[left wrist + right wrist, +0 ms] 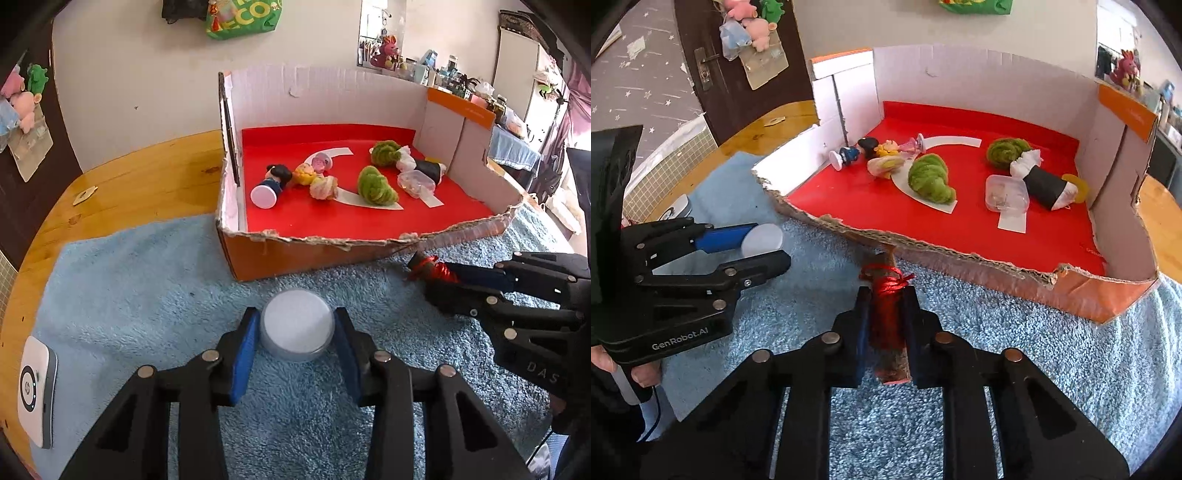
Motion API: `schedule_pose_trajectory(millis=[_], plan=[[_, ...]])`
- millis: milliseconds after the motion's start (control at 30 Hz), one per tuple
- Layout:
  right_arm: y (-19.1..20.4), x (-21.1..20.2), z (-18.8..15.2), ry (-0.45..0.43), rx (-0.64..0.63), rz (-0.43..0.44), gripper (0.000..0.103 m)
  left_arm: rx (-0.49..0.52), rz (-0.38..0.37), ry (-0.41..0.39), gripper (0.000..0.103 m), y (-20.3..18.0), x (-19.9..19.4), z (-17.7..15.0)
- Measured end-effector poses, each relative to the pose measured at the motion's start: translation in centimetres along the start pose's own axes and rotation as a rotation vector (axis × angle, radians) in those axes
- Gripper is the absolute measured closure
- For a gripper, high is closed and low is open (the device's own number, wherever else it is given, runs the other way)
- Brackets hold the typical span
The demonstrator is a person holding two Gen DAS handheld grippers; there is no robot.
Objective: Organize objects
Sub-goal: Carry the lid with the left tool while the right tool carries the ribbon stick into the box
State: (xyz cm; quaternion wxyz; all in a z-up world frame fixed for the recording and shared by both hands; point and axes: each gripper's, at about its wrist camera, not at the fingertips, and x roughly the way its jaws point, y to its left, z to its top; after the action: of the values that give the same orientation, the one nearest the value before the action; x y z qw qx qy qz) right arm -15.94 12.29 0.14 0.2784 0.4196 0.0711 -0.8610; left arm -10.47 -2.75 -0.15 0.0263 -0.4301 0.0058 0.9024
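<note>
Blue carpet [147,280] lies under both grippers, just in front of the cardboard box [310,254] with its red floor. The left gripper [297,345] has its pads against the sides of a round white tin [296,323] standing on the carpet. The right gripper [885,325] is closed tight on a small stick wound with red thread [888,314], near the torn front wall.

fluffy blue towel [147,280], torn cardboard box [314,254], glossy wooden table [155,177].

The left tool [297,334] tilts downward, its blue pads [246,345] pressed against both sides of a round white tin [296,328]. Off to its right, the right tool [885,328] slopes down likewise, clamped tight on a red-wrapped stick [888,317].
</note>
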Motion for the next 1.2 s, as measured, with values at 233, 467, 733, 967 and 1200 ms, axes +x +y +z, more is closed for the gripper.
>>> schedule_pose_trajectory(millis=[233, 467, 733, 967, 1200], plan=[[0.1, -1.5, -0.5, -0.035, 0.022, 0.043, 0.087, -0.009, -0.002, -0.007, 0.061, -0.1, -0.6, -0.1], [0.2, -3.6, -0.5, -0.078, 0.024, 0.058, 0.087, 0.004, -0.020, -0.032, 0.061, -1.0, -1.7, 0.0], [0.9, -5.1, -0.2, -0.104, 0.007, 0.073, 0.087, 0.016, -0.042, -0.071, 0.061, -1.6, -3.4, 0.5], [0.8, -5.8, 0.6, -0.124, -0.001, 0.075, 0.087, 0.018, -0.045, -0.099, 0.061, -1.6, -4.1, 1.4], [0.8, -6.4, 1.4, -0.138, -0.014, 0.066, 0.087, 0.022, -0.050, -0.125, 0.061, -1.7, -4.3, 2.7]])
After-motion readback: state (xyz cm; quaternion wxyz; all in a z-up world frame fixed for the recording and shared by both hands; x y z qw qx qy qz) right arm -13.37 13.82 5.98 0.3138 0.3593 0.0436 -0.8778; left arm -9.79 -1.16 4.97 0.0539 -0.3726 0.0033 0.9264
